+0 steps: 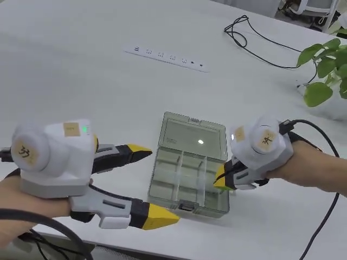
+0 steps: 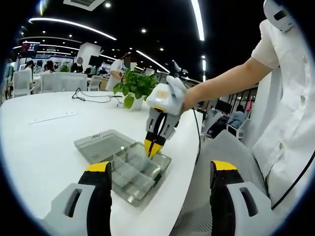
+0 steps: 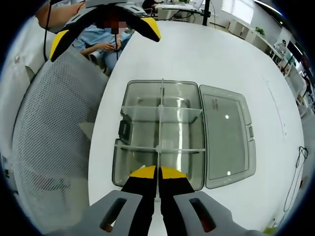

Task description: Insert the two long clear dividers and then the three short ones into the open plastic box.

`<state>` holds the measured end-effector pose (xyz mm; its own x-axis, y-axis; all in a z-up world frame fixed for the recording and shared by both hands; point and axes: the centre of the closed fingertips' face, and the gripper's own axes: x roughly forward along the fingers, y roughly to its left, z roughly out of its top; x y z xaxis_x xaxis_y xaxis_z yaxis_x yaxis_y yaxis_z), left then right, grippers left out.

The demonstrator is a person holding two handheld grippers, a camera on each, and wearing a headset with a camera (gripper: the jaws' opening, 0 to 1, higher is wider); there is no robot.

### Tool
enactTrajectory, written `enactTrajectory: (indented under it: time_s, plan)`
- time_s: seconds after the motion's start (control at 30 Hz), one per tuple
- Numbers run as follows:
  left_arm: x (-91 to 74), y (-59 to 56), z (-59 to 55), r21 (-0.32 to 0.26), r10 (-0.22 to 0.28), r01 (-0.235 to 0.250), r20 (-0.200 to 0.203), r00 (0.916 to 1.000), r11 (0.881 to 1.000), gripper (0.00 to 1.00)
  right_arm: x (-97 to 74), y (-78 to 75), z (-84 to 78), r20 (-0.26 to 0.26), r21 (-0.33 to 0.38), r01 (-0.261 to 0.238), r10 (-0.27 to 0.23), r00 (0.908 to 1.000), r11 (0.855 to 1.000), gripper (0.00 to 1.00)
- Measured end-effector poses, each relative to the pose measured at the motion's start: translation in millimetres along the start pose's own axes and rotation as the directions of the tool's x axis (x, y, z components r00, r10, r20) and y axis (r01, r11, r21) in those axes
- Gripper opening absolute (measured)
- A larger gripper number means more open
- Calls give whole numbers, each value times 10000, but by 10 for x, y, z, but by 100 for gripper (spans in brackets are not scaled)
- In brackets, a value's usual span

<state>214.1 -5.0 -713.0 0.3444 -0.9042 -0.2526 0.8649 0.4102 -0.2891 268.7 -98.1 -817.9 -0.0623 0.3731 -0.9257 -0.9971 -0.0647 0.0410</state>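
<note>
The open clear plastic box [image 1: 162, 190] lies near the table's front edge, its lid [image 1: 195, 135] folded flat behind it. Clear dividers [image 3: 162, 109] stand inside it, crossing into small compartments. My right gripper [image 1: 219, 181] reaches down into the box's right end and is shut on the top edge of a clear divider [image 3: 159, 158] that runs along the box's middle. In the left gripper view the right gripper [image 2: 151, 147] points down into the box [image 2: 98, 145]. My left gripper [image 1: 161, 185] hovers open just left of the box, holding nothing.
A white power strip [image 1: 168, 57] lies farther back on the white table, with a black cable [image 1: 255, 43] and a green plant [image 1: 325, 70] at the back right. A grey mesh chair [image 3: 54, 137] stands at the table's near edge [image 1: 227, 238].
</note>
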Motion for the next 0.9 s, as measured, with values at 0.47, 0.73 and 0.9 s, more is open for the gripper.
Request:
enactTrajectory:
  time_s: [0.47, 0.73, 0.9]
  plan:
    - [-4, -10, -6, -1, 2, -2, -35, 10000, 10000, 83, 37, 0, -28, -212, 148, 107, -104, 9997, 9998, 2]
    - [-21, -5, 15, 94, 45, -44, -92, 9999, 9999, 83, 44, -9, -41, -210, 208, 269, -264, 9994, 9994, 2]
    - [-42, -5, 12, 95, 81, -80, -114, 9999, 9999, 84, 52, -8, -44, -103, 209, 382, -380, 9992, 9990, 2]
